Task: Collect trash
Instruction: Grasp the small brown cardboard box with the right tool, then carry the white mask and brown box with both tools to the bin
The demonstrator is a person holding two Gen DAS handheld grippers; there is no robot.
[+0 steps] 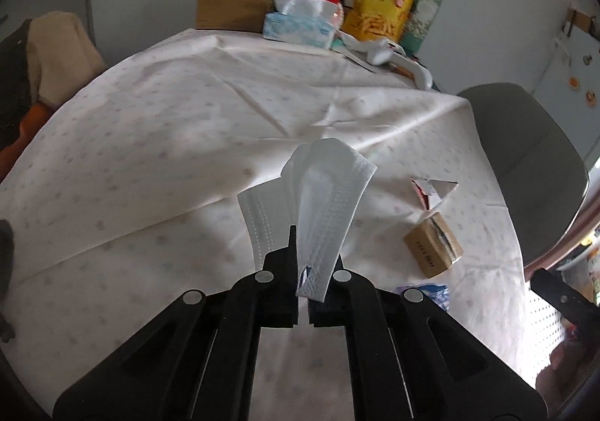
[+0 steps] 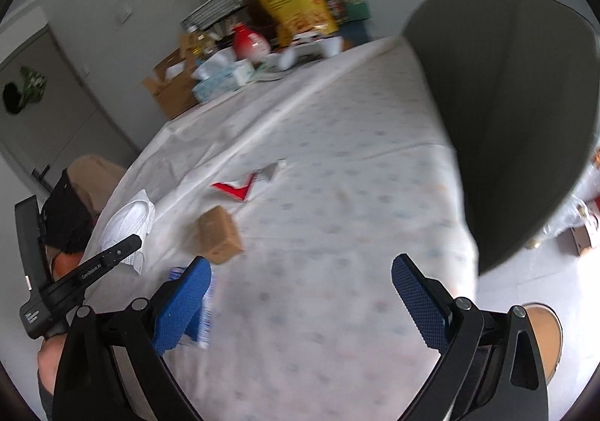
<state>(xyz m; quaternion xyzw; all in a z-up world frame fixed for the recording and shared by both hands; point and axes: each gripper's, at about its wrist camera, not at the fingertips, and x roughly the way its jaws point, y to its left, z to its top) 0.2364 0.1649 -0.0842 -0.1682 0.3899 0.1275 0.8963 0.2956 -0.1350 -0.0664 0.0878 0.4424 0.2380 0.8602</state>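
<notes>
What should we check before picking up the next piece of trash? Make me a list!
1. Left gripper shut on the white face mask: ok.
2. Mask lifted off the tablecloth: ok.
3. Right gripper open and empty: ok.
4. Small brown box still on the table, reachable: ok.
5. Torn red-and-white wrapper uncovered: ok.
6. Trash bin in sight: not ok, none visible.

White face mask (image 1: 318,203): pleated, folded, upright, pinched at its lower end. Brown carton (image 1: 433,248): tilted on the cloth at its 4 o'clock. Torn red-and-white wrapper (image 1: 433,190): at 2 o'clock, flattened.
</notes>
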